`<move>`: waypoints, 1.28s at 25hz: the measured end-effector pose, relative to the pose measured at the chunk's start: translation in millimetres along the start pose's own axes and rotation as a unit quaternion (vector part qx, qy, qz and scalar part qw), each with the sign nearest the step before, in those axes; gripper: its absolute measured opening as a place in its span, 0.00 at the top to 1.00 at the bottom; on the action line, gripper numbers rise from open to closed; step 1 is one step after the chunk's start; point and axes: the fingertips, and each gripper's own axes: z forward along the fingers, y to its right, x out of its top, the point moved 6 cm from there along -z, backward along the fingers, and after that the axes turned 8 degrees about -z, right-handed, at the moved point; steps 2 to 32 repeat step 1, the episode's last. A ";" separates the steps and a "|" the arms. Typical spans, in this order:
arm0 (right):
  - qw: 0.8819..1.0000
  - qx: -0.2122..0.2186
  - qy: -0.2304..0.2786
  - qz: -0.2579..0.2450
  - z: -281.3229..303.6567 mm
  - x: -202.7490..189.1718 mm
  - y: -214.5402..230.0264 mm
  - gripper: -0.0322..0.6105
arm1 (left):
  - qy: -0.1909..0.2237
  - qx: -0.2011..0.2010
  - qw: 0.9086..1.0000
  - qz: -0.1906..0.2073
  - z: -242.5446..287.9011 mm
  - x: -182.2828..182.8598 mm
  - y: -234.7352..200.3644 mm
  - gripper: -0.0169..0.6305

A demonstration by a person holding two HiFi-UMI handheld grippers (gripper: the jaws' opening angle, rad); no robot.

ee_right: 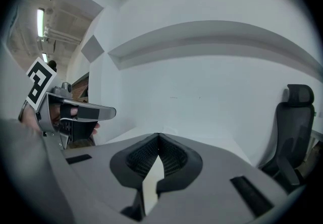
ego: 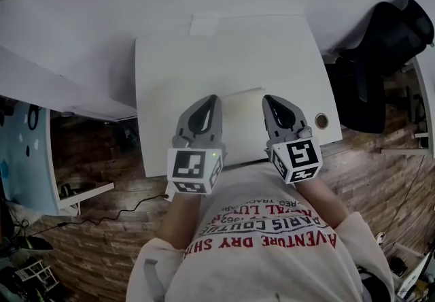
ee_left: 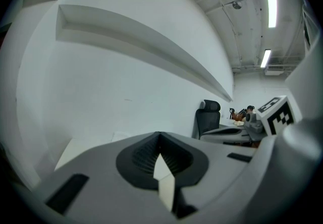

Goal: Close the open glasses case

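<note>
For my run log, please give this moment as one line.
left gripper: shut, empty | right gripper: shut, empty | both over table

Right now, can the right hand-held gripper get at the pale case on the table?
Probably yes: the pale case lies on the white table right beside the right hand-held gripper, with nothing between them. Its jaws are together, though.

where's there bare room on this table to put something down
The far half of the table, from its far edge down to the gripper tips, is bare, as is the strip left of the left gripper. The near middle is crowded: that gripper, the right gripper and a pale rectangular thing between them.
</note>
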 end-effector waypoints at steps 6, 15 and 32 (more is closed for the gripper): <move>1.000 0.001 -0.001 -0.001 0.8 -1.1 -0.6 0.93 | 0.000 0.000 1.000 0.000 0.6 -0.7 -0.7 0.98; 1.000 0.001 -0.001 -0.001 0.8 -1.1 -0.6 0.93 | 0.000 0.000 1.000 0.000 0.6 -0.7 -0.7 0.98; 1.000 0.001 -0.001 -0.001 0.8 -1.1 -0.6 0.93 | 0.000 0.000 1.000 0.000 0.6 -0.7 -0.7 0.98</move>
